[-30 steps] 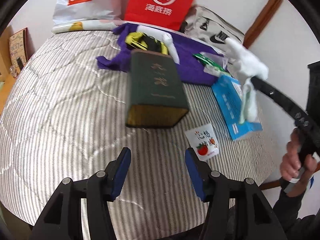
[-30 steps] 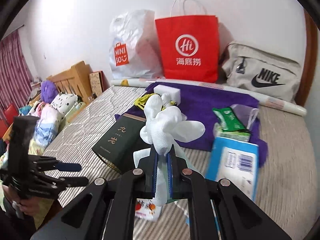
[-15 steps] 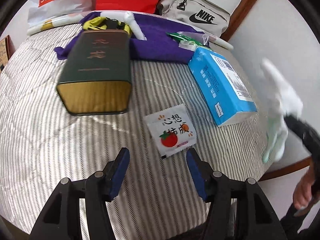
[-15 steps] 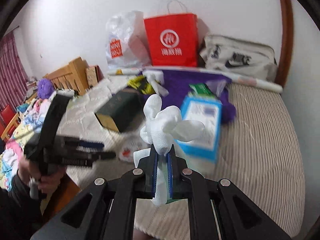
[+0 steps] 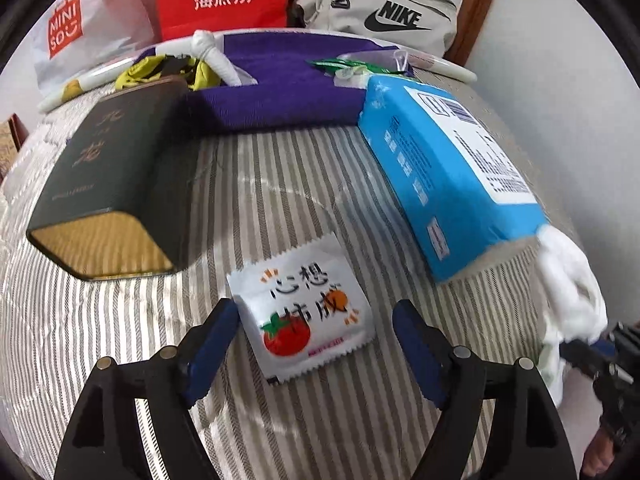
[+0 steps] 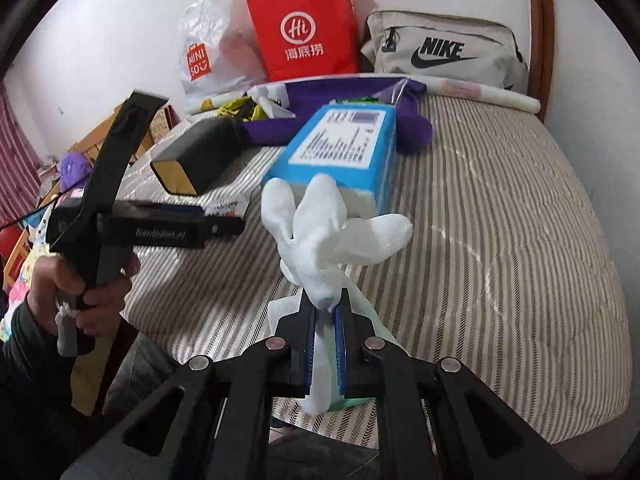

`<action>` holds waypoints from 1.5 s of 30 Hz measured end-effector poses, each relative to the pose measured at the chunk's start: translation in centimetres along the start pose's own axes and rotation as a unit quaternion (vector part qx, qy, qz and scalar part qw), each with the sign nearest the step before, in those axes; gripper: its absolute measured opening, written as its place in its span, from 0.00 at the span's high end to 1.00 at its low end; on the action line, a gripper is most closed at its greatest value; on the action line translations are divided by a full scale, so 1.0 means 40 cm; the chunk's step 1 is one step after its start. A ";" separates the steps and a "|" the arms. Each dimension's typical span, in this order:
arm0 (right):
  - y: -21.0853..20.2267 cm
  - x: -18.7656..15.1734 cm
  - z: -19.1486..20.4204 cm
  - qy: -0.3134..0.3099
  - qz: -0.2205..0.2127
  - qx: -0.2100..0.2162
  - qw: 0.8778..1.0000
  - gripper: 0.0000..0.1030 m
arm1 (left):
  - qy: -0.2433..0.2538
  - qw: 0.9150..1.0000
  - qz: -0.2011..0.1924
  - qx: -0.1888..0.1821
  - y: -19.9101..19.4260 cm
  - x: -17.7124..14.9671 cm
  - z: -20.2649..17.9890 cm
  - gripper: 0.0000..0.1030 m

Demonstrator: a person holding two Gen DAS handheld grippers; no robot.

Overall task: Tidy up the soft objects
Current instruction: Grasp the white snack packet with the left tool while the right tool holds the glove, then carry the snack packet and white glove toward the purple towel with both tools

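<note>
White glove [image 6: 320, 236]: it is pinched by its cuff between the jaws of the right gripper [image 6: 325, 320]; the fingers of the glove stand up and spread over the front edge of the bed. In the left wrist view the glove [image 5: 568, 284] is at the right, just beside the near end of the blue pack.
Right gripper: the jaws are closed on the glove, with a pale green piece hanging under them.
Left gripper [image 5: 314, 328]: the jaws are opening; the small white sachet [image 5: 304, 312] lies on the bed between the two blue pads, and the pads do not press on it.
Left hand [image 6: 86, 280]: it holds the handle of the left gripper, at the left side of the right wrist view.
Bed [image 6: 500, 208]: striped grey and white cover; all things lie on it.
Dark green box [image 5: 116, 176]: it lies on its side, left of the sachet, with the golden end toward the camera.
Blue pack [image 5: 448, 184]: it lies to the right of the sachet, long side going away.
Purple cloth [image 5: 288, 88]: behind the box and the pack.
Far edge: a white Miniso bag [image 6: 216, 56], a red paper bag [image 6: 308, 28] and a grey Nike bag [image 6: 444, 52] against the wall.
</note>
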State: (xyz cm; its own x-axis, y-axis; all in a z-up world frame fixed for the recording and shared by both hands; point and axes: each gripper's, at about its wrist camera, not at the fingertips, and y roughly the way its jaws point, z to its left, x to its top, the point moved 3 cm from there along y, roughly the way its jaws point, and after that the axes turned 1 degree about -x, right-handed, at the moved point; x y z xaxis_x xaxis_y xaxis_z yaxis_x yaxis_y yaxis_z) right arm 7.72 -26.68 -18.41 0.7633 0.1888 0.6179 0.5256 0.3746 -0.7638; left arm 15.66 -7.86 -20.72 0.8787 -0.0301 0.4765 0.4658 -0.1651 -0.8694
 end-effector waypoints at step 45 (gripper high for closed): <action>0.084 -0.007 0.083 0.015 0.039 0.011 0.999 0.91 | -0.061 0.998 -0.034 0.003 -0.155 -0.123 0.238 0.87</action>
State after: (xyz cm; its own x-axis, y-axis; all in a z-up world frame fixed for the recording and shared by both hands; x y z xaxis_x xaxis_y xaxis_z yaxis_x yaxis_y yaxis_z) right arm 8.04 -22.44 -20.53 0.8132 0.1910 0.5497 0.4549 0.3805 -0.8052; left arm 9.44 2.68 -18.94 0.8514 0.1006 0.5147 0.5244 -0.1569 -0.8369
